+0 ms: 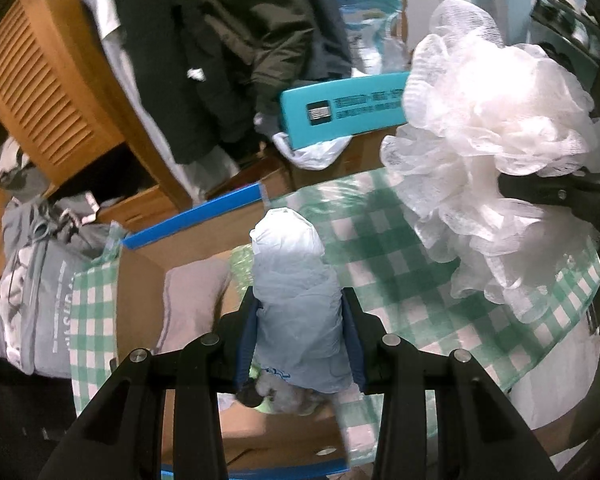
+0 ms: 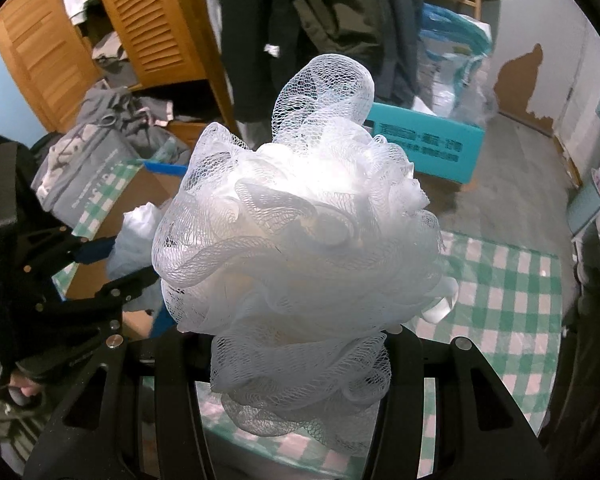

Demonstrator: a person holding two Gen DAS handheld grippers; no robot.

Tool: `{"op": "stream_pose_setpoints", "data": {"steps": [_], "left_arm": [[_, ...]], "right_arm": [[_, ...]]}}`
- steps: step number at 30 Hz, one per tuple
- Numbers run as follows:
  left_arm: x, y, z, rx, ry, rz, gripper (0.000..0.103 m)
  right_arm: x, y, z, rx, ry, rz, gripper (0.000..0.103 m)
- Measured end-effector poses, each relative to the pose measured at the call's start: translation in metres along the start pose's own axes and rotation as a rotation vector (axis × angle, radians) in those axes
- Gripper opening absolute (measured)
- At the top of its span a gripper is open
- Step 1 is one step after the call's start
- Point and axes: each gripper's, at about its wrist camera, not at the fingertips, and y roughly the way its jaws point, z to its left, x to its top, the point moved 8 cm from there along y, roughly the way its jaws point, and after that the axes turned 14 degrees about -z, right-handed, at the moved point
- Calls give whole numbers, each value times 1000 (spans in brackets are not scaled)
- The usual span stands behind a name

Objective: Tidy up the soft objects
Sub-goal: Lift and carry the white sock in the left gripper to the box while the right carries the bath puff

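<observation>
Here, from left to right in your left wrist view: a grey printed bag (image 1: 40,280) slumps at 9 o'clock, below the louvred wooden cabinet door (image 1: 40,92) at 10 o'clock. Next comes an open cardboard box (image 1: 148,280) with blue tape along its rim, holding a folded pinkish-grey cloth (image 1: 192,300). At 6 o'clock your left gripper (image 1: 300,344) pinches a pale blue plastic-wrapped bundle (image 1: 296,292), its blue-padded fingers pressed against both sides; the bundle stands upright above the box's edge. Dark jackets (image 1: 220,40) hang at 12 o'clock. A teal box (image 1: 340,114) lies at 1 o'clock beyond the green-and-white checked tablecloth (image 1: 380,248). At 3 o'clock the white mesh bath pouf (image 1: 492,152) hangs above the cloth, with the black arm of the other tool reaching into it.

In your right wrist view, the same order: your left gripper (image 2: 112,260) enters at 9 o'clock with the blue bundle (image 2: 136,232) between its fingers, over the cardboard box (image 2: 148,196). The pouf (image 2: 296,248) fills the centre and is held by your right gripper (image 2: 300,360); the mesh hides the fingertips, yet it bulges out from between the two arms. The teal box (image 2: 432,148) sits at 1 o'clock, the checked tablecloth (image 2: 512,292) at 4 o'clock.
</observation>
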Motion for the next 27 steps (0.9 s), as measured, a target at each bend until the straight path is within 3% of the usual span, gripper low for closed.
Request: {"op": "stream_pose_setpoints", "data": {"steps": [6,27], "left_arm": [[-8,0,31,45,-26,2,40],[-45,16,110,79,-204,77,40]], "right_arm": [[8,16,26,28,-23,8,48],[23,84,108,100,-87,89,48]]}}
